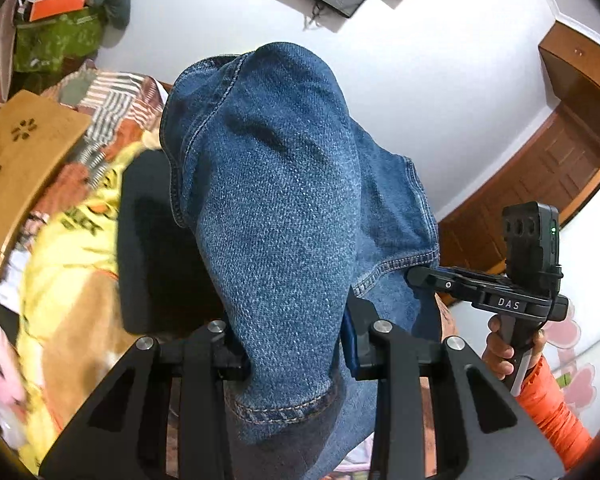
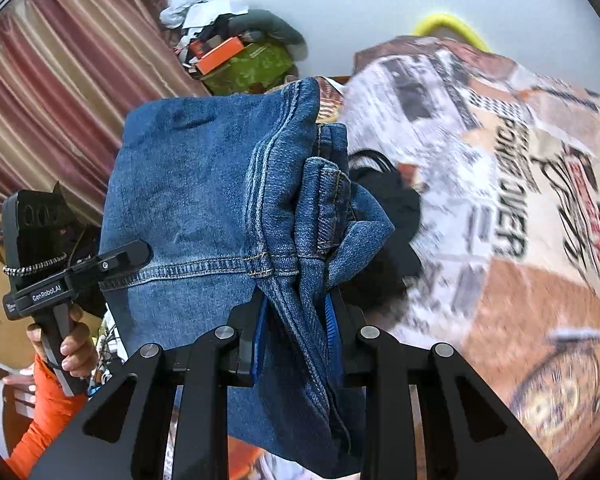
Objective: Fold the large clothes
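**Above the bed, jeans held by both claws**

Above the patterned bedspread (image 2: 500,184), blue jeans (image 1: 276,208) hanging off the surface, pinched at two places. Left gripper (image 1: 296,354) clamped on a bunched fold of denim; right gripper (image 2: 296,344) closed on gathered seams beside a stitched hem. Long axis apparently running from one claw to the other, cloth draping forward over both sets of jaws. Probably mid-carry; next, likely lowering flat onto the bedspread, both hands equally near.

There was one pair of blue jeans (image 1: 284,200), two black grippers, one patterned bedspread (image 2: 500,200) and one yellow garment (image 1: 72,240).
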{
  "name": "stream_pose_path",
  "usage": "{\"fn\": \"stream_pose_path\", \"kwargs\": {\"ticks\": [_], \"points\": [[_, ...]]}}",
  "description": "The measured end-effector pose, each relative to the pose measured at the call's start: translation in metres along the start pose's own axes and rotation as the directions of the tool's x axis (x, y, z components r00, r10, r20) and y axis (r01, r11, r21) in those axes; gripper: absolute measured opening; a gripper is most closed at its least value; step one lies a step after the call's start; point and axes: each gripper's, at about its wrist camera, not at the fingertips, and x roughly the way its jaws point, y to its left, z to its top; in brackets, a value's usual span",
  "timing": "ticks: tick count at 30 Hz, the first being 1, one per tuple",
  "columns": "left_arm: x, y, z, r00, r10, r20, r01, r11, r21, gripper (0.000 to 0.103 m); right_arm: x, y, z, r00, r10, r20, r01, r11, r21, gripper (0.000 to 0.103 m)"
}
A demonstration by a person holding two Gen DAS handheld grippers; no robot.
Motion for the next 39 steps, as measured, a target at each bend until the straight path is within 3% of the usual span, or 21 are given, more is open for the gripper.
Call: {"fn": "stream_pose_path", "kwargs": {"ticks": [9,17,23,28,30,35,39], "points": [[0.015,0.049,0.057,0.999,0.023,0.022,-0.022,0.999,-0.040,0.033,0.044,0.007,0.052,1.000,0.010,0.022,-0.010,1.000,0.004,0.023],[0.064,0.093,0.074,1.000,-0.026,-0.007,0.024,0.987,-0.158,0.033,0.083,-0.006,0.072,0.999,-0.030,0.010,0.030,0.998,0.056,0.023],[0.104,0.114,0.071,0.997,0.045,-0.066,-0.055,0.984,-0.169,0.033,0.119,-0.030,0.078,0.998,-0.042,-0.043,0.048,0.989,0.138,0.023],[0.117,0.125,0.069,0.993,0.079,-0.088,-0.093,0.980,-0.173,0.038,0.145,-0.036,0.077,0.991,-0.105,-0.079,0.115,0.985,0.127,0.025],[0.118,0.123,0.068,0.989,0.108,-0.098,-0.122,0.980,-0.154,0.042,0.150,-0.039,0.074,0.989,-0.120,-0.082,0.130,0.982,0.138,0.028],[0.113,0.109,0.059,0.976,0.191,-0.104,-0.199,0.977,-0.078,0.048,0.153,-0.035,0.063,0.969,-0.226,-0.103,0.234,0.970,0.071,0.051],[0.102,0.099,0.045,0.962,0.259,-0.089,-0.263,0.964,-0.040,0.056,0.147,-0.030,0.043,0.956,-0.261,-0.136,0.263,0.965,-0.007,0.051]]}}
